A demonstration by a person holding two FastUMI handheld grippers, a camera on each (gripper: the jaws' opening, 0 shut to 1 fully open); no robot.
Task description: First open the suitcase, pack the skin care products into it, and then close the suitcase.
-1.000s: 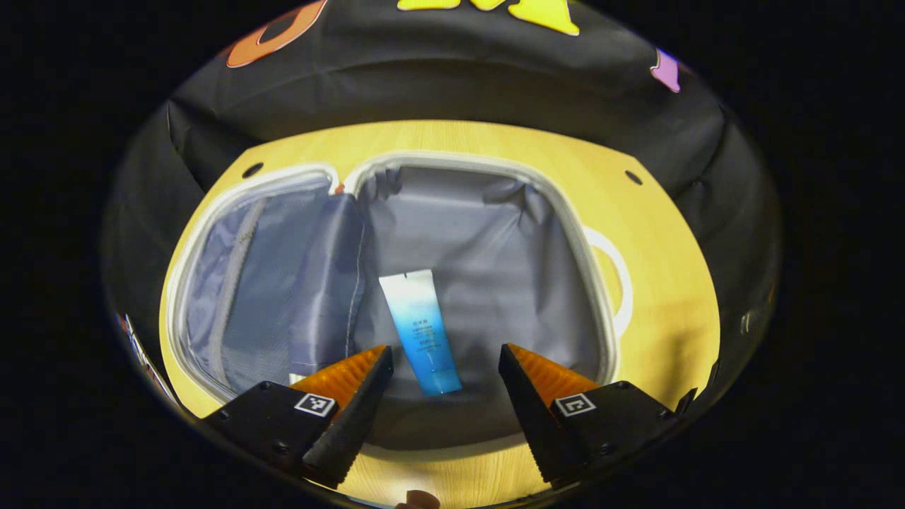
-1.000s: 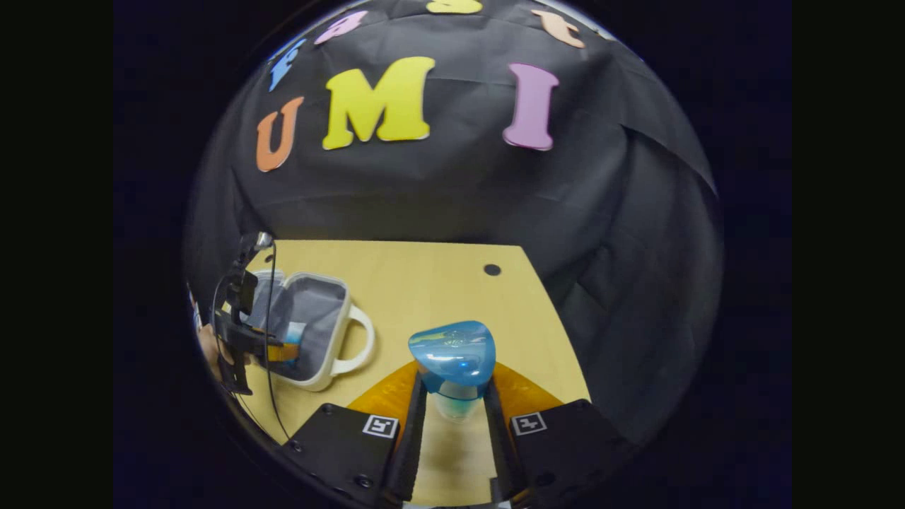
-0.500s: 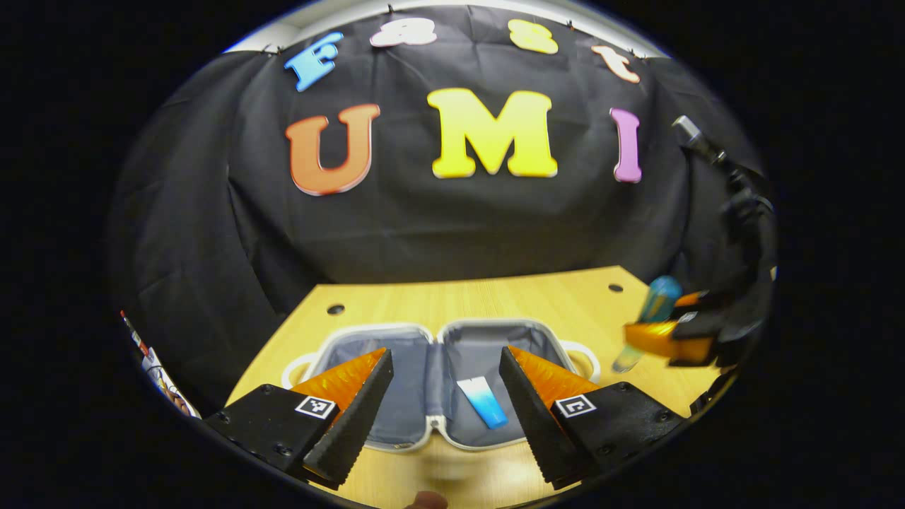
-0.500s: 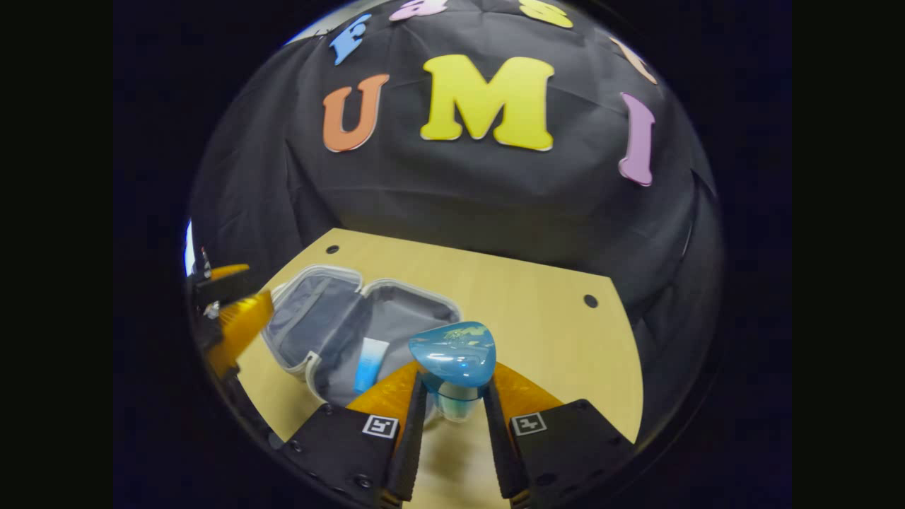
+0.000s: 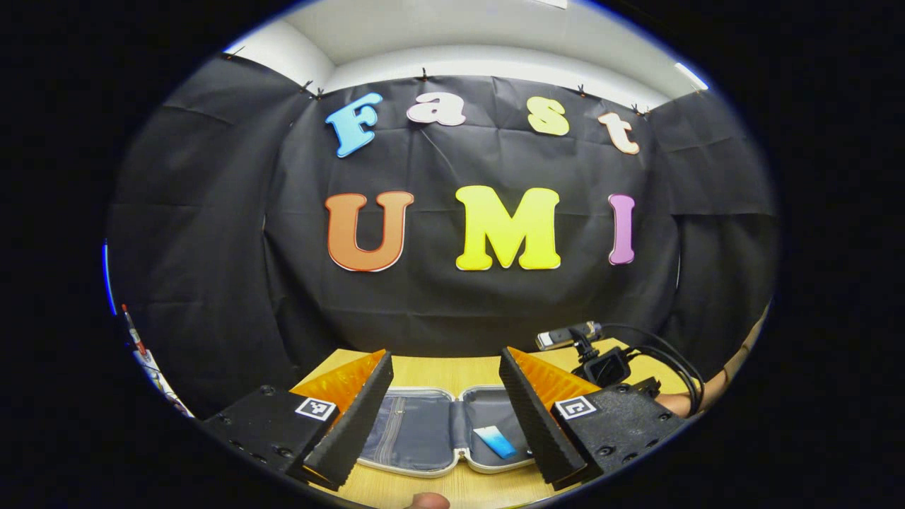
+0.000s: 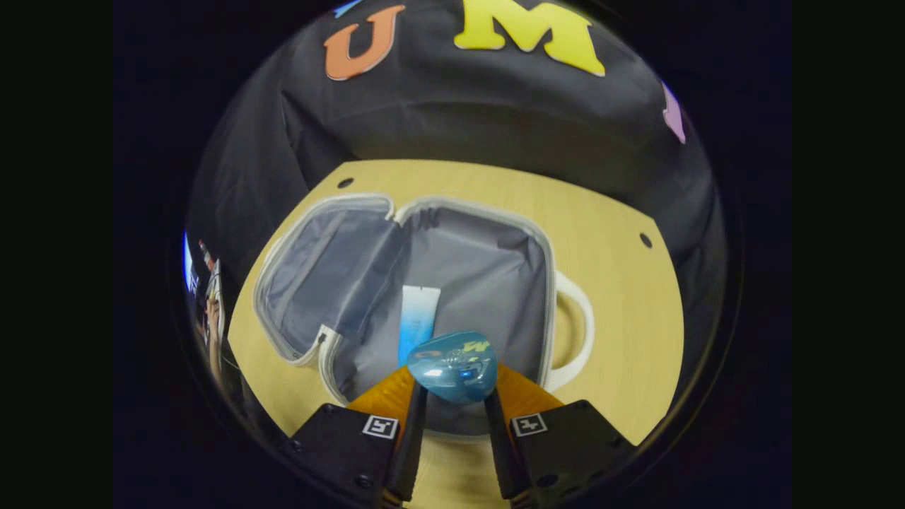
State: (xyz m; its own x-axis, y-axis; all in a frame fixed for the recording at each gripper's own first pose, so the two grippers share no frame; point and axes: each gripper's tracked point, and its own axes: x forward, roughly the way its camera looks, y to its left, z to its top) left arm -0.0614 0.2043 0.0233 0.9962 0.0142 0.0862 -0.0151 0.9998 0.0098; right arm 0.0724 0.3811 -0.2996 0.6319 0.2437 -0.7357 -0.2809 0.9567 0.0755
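Note:
The small white suitcase [image 6: 495, 276] lies open flat on the wooden table, grey lining up. A blue-and-white tube [image 6: 418, 319] rests in its right half. My right gripper [image 6: 454, 385] is shut on a blue bottle [image 6: 452, 366] and holds it just above the near edge of that half. In the left gripper view the open suitcase [image 5: 410, 431] sits low between the fingers, with the tube [image 5: 495, 442] inside. My left gripper [image 5: 444, 357] is open, holds nothing, and is level and drawn back from the case. The right gripper's camera and cable [image 5: 601, 364] show at the right.
The suitcase's white handle [image 6: 576, 332] sticks out to the right over the bare table [image 6: 629, 297]. The person's forearm [image 5: 714, 385] comes in from the right. A hand [image 6: 211, 332] shows at the far left edge. Black cloth walls close the back.
My left gripper has drawn back from over the suitcase and tilted up toward the wall. My right gripper has carried the blue bottle leftward to above the open suitcase.

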